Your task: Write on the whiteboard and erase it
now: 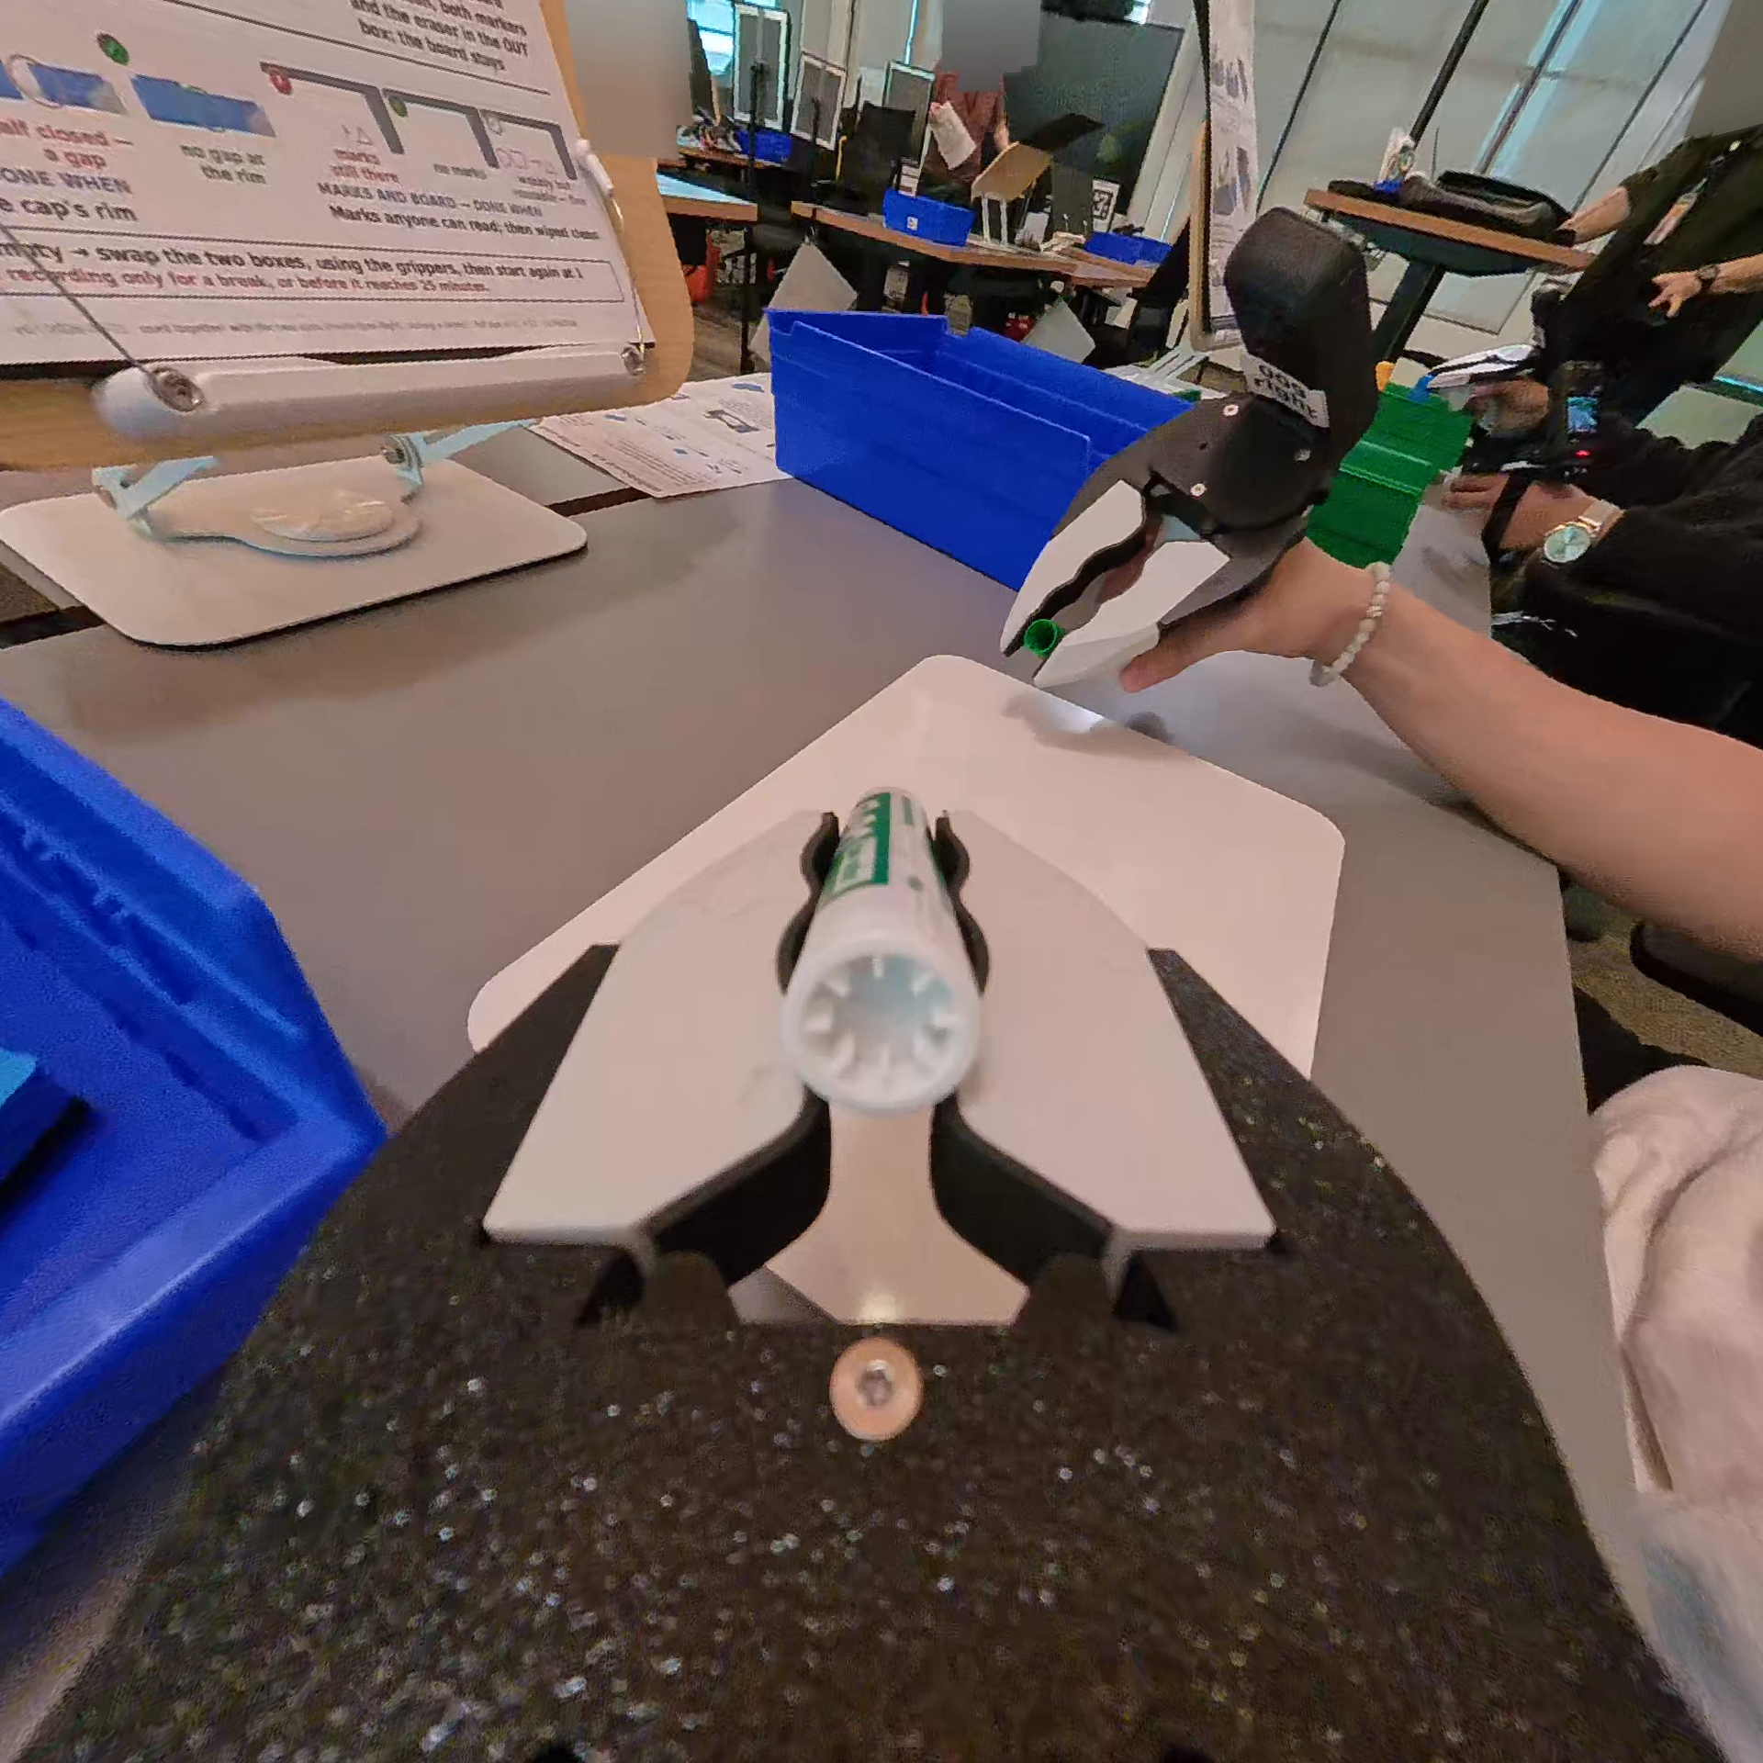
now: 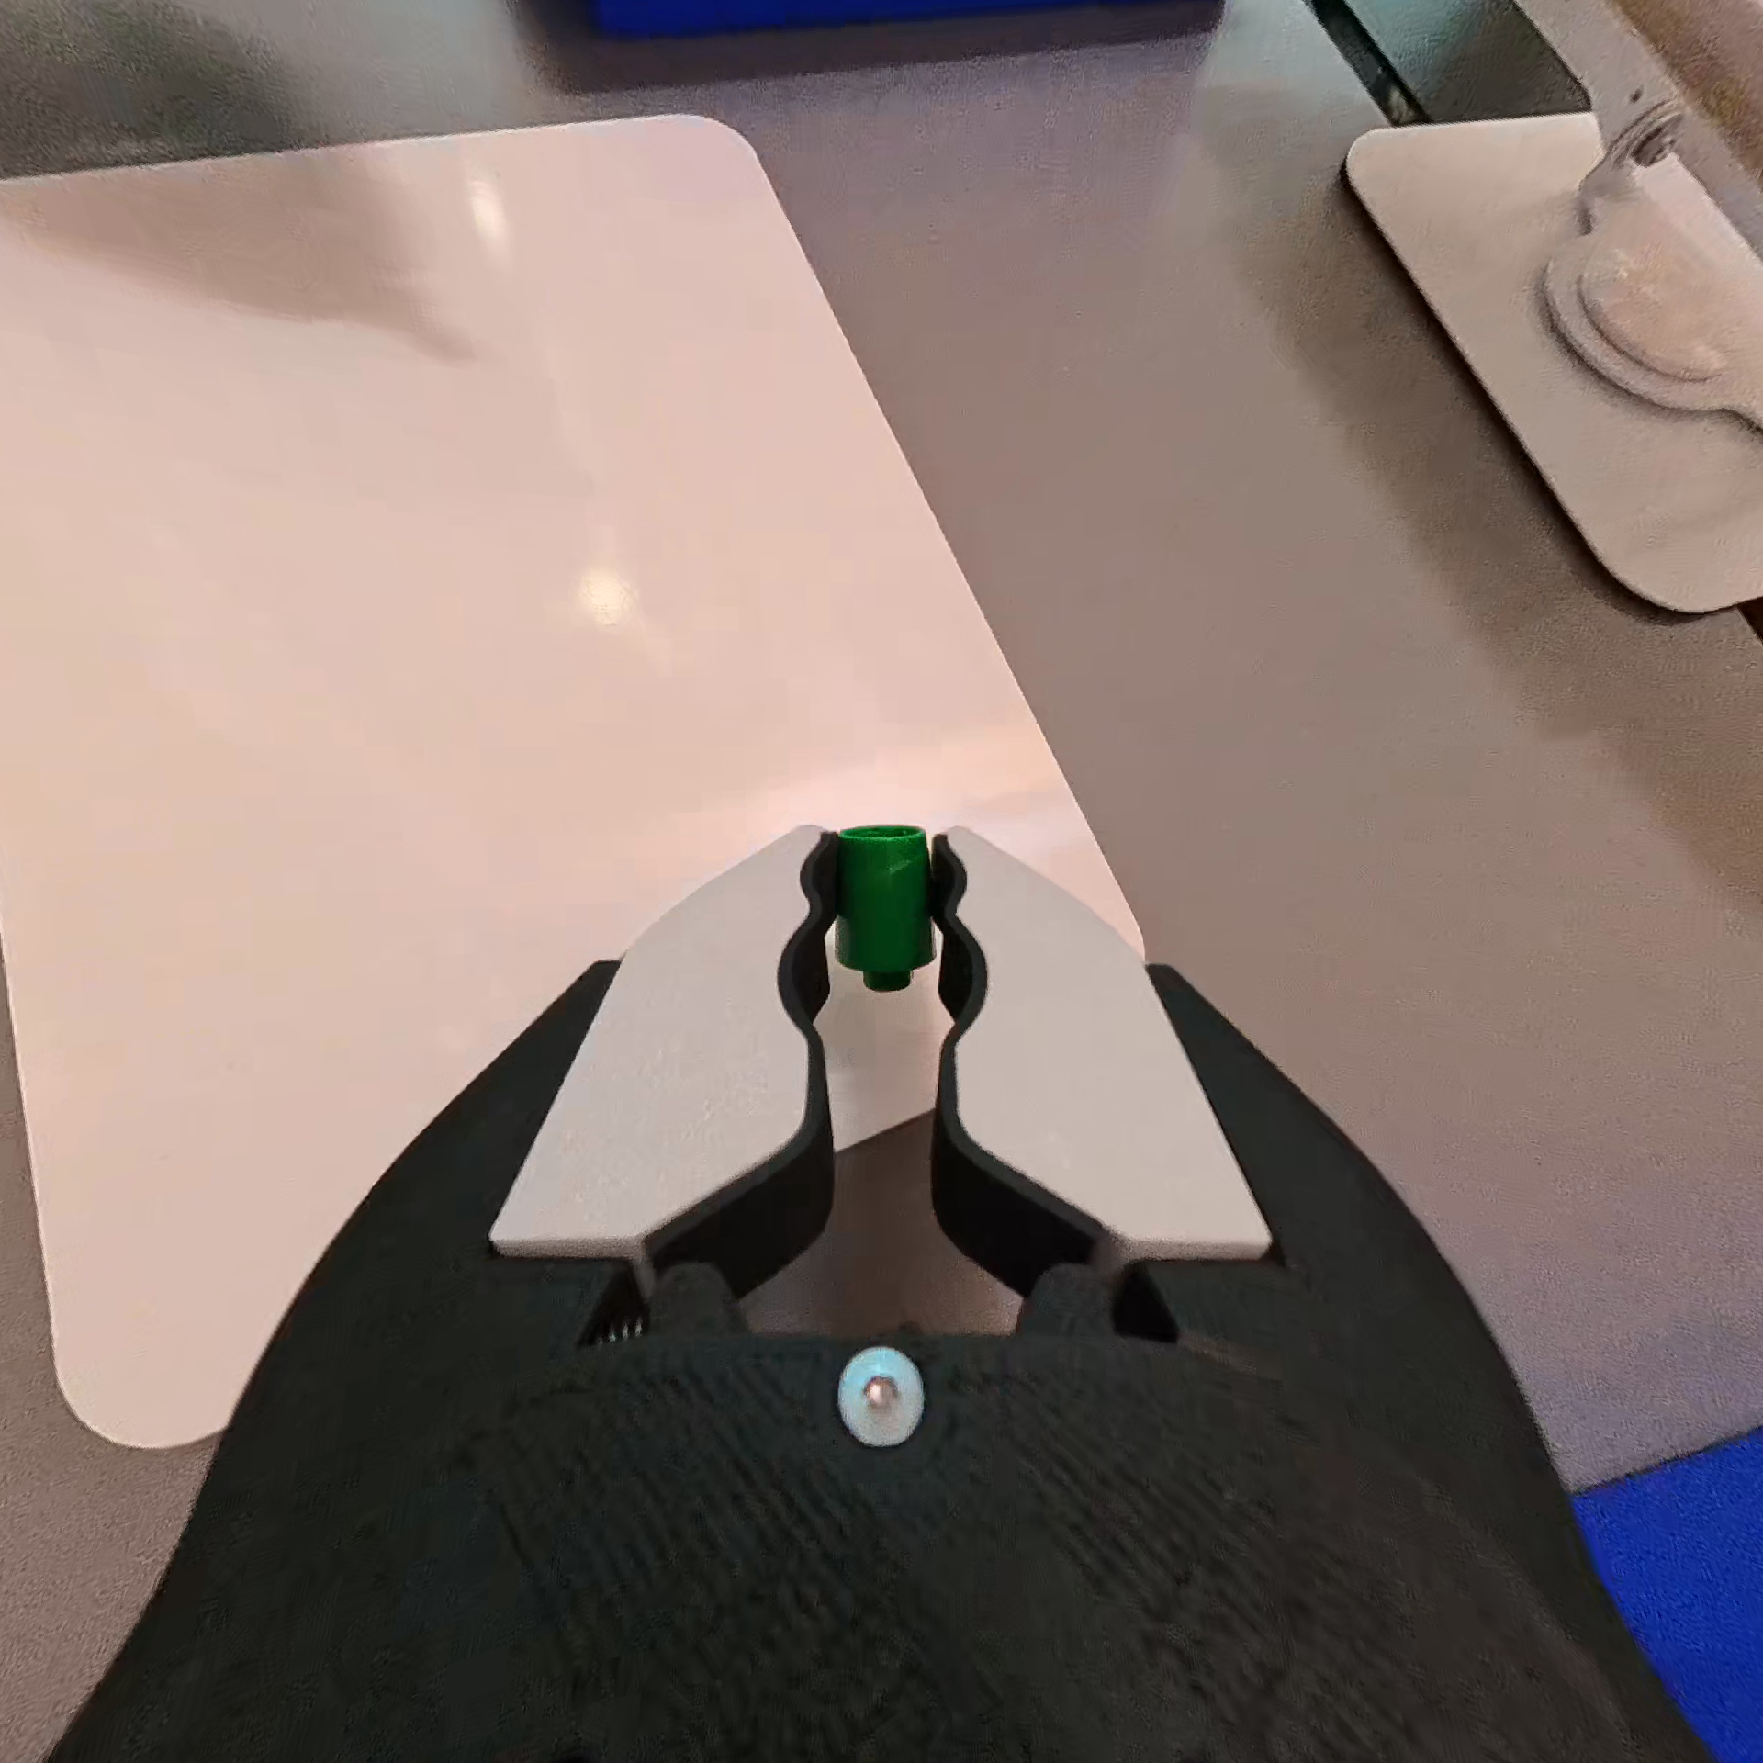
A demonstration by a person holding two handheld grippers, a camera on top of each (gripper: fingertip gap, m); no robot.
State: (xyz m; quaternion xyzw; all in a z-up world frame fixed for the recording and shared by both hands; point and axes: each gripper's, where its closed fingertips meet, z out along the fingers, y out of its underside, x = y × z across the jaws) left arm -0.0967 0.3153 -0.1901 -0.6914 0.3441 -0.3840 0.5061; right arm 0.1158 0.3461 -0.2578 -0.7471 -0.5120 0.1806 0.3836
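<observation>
My left gripper (image 1: 882, 830) is shut on a white marker with a green label (image 1: 878, 944); its butt end faces the camera and its tip is hidden. It hangs over the white whiteboard (image 1: 1145, 840) lying flat on the grey table. My right gripper (image 2: 881, 844) is shut on the green marker cap (image 2: 880, 906) above the whiteboard's (image 2: 382, 572) right edge. In the left wrist view the right gripper (image 1: 1035, 649) with the cap (image 1: 1042, 634) is over the board's far corner. The board shows no marks.
A blue bin (image 1: 143, 1097) stands at the left, another blue bin (image 1: 935, 439) behind the board. An instruction sheet on a stand (image 1: 286, 534) is at the back left; its base (image 2: 1565, 362) shows in the right wrist view. Other people sit at the right. One gripper's finger ends stand about 25 centimetres off the other's.
</observation>
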